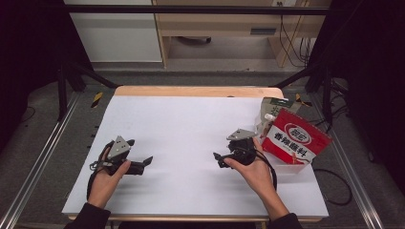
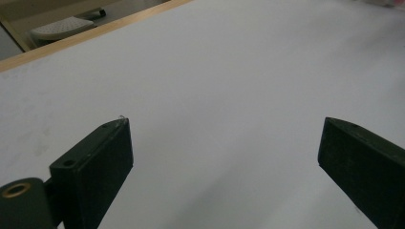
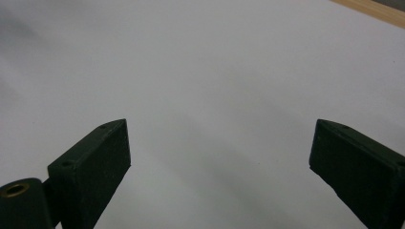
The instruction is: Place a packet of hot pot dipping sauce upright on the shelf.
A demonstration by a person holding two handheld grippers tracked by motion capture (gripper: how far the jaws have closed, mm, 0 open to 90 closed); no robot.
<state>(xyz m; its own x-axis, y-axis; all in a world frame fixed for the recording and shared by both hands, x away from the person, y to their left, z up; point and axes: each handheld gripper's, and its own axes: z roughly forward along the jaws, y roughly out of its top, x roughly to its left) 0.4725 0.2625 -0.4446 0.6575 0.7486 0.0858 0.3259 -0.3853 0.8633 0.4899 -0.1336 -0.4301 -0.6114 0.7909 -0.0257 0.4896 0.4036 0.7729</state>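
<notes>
My left gripper (image 1: 143,163) and right gripper (image 1: 220,160) rest low over the white sheet (image 1: 191,124), jaws spread wide and holding nothing, tips pointing toward each other. The red pouch (image 1: 297,139) stands in a clear tub (image 1: 293,168) just beyond my right hand (image 1: 255,169), to its right and leaning back. I judge the right gripper far nearer.

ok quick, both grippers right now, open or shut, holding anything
Left gripper: open, jaws wide apart, nothing between them.
Right gripper: open, jaws wide apart, holding nothing.
</notes>
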